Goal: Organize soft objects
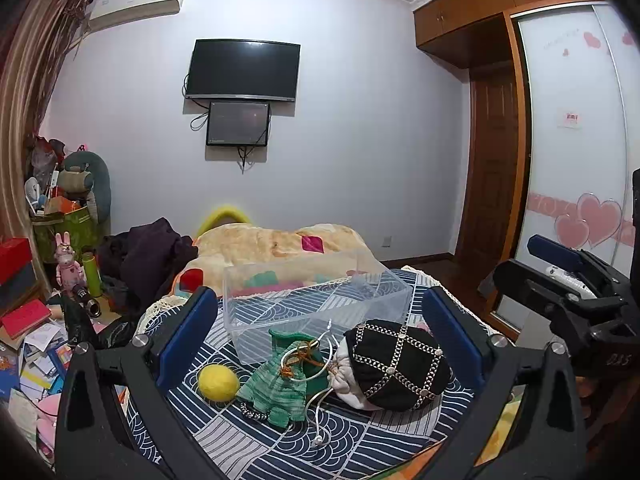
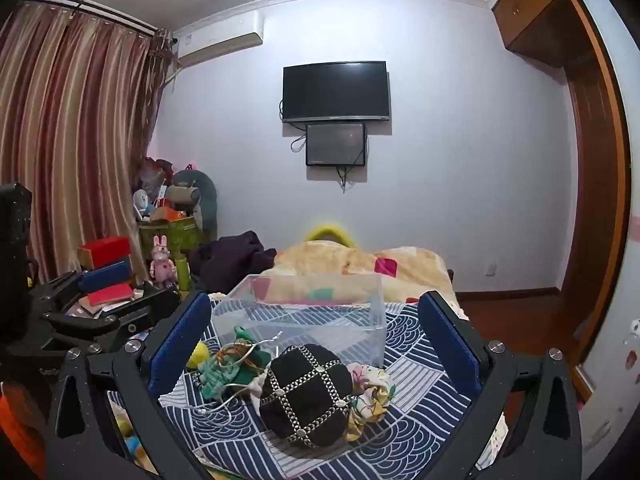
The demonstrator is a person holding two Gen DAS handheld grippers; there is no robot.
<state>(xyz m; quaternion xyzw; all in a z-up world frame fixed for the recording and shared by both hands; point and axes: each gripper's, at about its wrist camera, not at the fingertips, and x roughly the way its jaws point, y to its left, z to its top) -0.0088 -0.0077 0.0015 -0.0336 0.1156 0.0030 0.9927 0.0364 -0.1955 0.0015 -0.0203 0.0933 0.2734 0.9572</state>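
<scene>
On the blue patterned bed cover lie a yellow felt ball (image 1: 218, 383), a green knitted glove (image 1: 280, 384) with a white cord, a green pouch (image 1: 298, 346) and a black studded hat (image 1: 396, 364) over a white cloth. A clear plastic box (image 1: 312, 300) stands empty just behind them. In the right wrist view I see the hat (image 2: 306, 392), a floral scrunchie (image 2: 370, 396), the glove (image 2: 218, 376), the ball (image 2: 198, 354) and the box (image 2: 300, 312). My left gripper (image 1: 320, 320) is open, above the pile. My right gripper (image 2: 312, 324) is open over the hat.
A yellow blanket (image 1: 276, 246) and dark clothes (image 1: 148, 260) lie behind the box. Books, boxes and toys (image 1: 36, 320) crowd the floor at left. A wardrobe with sliding doors (image 1: 576, 160) stands at right. The right gripper's body (image 1: 580, 300) shows at the right edge.
</scene>
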